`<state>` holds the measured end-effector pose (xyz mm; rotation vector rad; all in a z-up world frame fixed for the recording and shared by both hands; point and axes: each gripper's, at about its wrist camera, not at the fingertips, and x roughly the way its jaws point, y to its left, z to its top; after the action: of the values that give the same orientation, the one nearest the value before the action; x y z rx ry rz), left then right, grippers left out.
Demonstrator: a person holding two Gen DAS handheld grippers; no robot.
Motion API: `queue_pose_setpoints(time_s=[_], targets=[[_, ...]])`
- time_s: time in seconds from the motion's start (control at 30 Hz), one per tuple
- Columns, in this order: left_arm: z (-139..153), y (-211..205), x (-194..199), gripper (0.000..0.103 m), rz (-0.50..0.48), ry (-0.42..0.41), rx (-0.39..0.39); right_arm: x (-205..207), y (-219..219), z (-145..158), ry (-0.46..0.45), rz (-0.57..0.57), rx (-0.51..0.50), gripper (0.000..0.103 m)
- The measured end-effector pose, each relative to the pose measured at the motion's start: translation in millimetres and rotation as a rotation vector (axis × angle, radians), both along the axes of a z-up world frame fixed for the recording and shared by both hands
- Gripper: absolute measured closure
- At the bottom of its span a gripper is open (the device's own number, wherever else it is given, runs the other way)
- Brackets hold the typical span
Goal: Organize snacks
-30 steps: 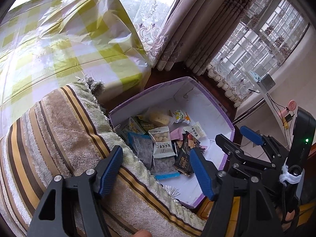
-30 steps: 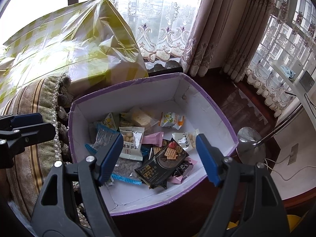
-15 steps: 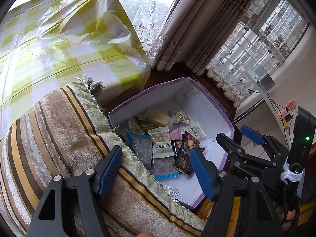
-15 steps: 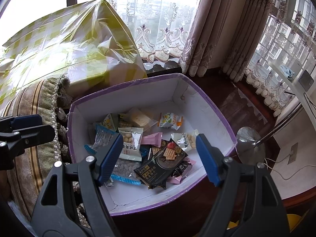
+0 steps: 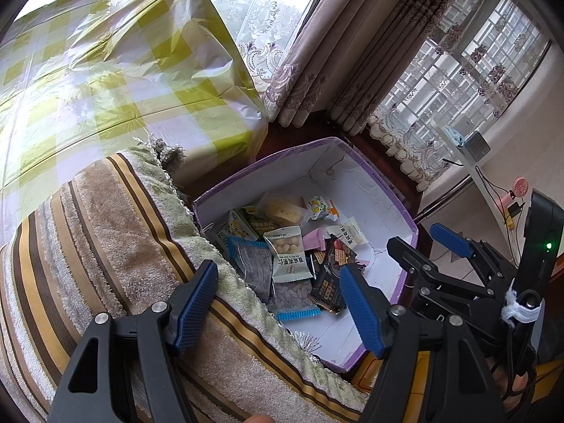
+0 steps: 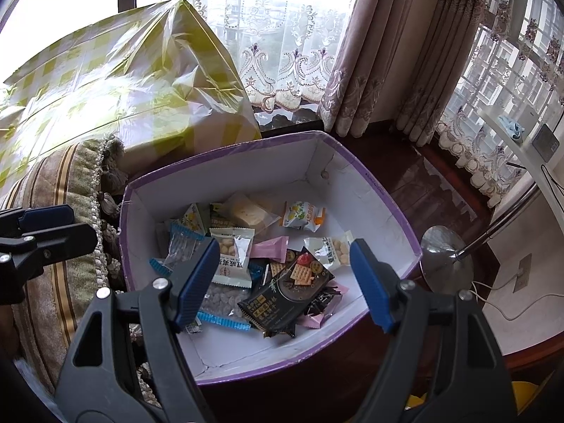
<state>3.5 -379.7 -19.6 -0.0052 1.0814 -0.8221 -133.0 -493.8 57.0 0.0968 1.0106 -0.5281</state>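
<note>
A purple-rimmed white box (image 6: 384, 190) (image 5: 398, 204) holds several snack packets: a black cracker pack (image 6: 289, 292) (image 5: 329, 282), a white nut pack (image 6: 232, 259) (image 5: 287, 255), a clear blue-edged pack (image 6: 181, 246) (image 5: 252, 268), a pink pack (image 6: 269, 248), a yellow cake (image 6: 248, 213) (image 5: 282, 211). My right gripper (image 6: 283, 282) is open and empty above the box's near side. My left gripper (image 5: 278, 306) is open and empty over the striped cushion edge, left of the box. Each gripper shows in the other's view, the right one (image 5: 423, 246) and the left one (image 6: 53, 225).
A striped fringed cushion (image 5: 98, 232) (image 6: 70, 194) lies left of the box. A block wrapped in green-checked plastic (image 5: 105, 70) (image 6: 123, 88) stands behind. Curtains (image 6: 405, 53) and windows at the back. A lamp base (image 6: 446, 257) and cable lie on the floor to the right.
Both grippers stay open and nearly still; the views shift only slightly. The snacks have not moved.
</note>
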Motion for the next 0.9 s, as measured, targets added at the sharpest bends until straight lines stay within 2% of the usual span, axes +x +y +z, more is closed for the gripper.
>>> queue_pose_setpoints(time_s=[0.9], targets=[[-0.3,-0.3,-0.1,0.03,0.0,-0.001,-0.001,-0.7,-1.9,-2.2,-0.001,-0.005,-0.001,0.024]])
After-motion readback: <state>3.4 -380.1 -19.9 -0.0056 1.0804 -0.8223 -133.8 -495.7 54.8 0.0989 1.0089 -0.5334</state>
